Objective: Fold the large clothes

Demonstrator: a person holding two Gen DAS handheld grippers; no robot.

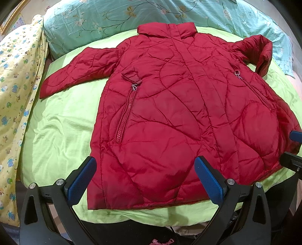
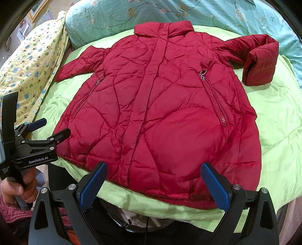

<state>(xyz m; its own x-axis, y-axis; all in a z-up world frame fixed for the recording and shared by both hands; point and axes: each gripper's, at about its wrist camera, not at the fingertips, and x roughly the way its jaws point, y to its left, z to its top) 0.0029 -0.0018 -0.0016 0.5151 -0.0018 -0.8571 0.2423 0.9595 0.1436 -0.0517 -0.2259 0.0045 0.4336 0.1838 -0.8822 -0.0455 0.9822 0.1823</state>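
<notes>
1. Left wrist view: we held the left gripper (image 1: 146, 181) with fingers spread wide, empty, over the near hem of the red jacket (image 1: 169, 116).
2. Our right gripper (image 2: 153, 183) was likewise spread and empty at the hem.
3. The jacket lay face up on the green sheet (image 2: 273, 116).
4. Beyond its collar sat a teal pillow (image 1: 105, 17).

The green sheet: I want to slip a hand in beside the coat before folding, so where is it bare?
Bare green sheet lies between the red coat and the yellow quilt, below the flat sleeve. Another patch lies right of the coat, below the bent sleeve. Near the collar, the teal pillows crowd in.
</notes>
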